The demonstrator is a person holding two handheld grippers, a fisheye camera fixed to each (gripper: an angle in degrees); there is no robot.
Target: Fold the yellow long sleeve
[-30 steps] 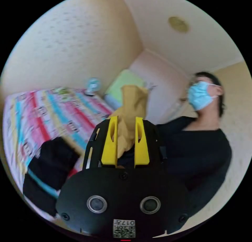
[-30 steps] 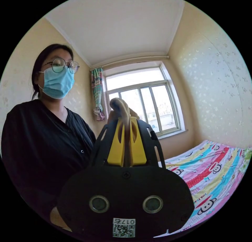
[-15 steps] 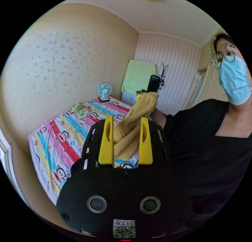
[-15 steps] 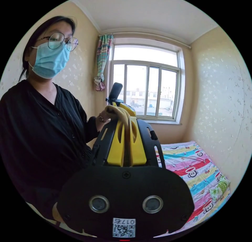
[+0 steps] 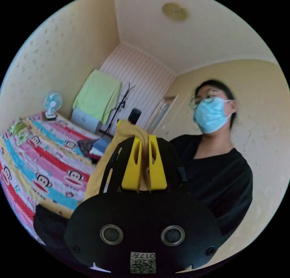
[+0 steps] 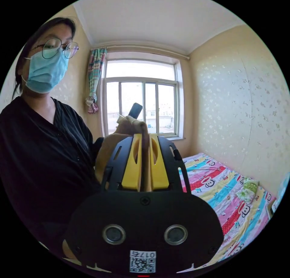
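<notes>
Gripping the yellow shirt from both ends

Left gripper view: the left gripper (image 5: 144, 139), half a second ago parted, now pinches the yellow long sleeve (image 5: 101, 169), which drapes beside it above the striped bedspread (image 5: 45, 169).

Right gripper view: the right gripper (image 6: 145, 137) stays clamped on the cloth, before a window (image 6: 140, 97).

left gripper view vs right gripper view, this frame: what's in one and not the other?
Left gripper view: a fan at the bed's far end, a green cloth draped over a cabinet, a striped wall and a ceiling lamp.

Right gripper view: a window and a tied-back curtain.

Both: a gripper, left or right, with jaws shut on the yellow shirt, the other gripper's black tip beyond it, the person in black, and the striped bedsheet.
</notes>
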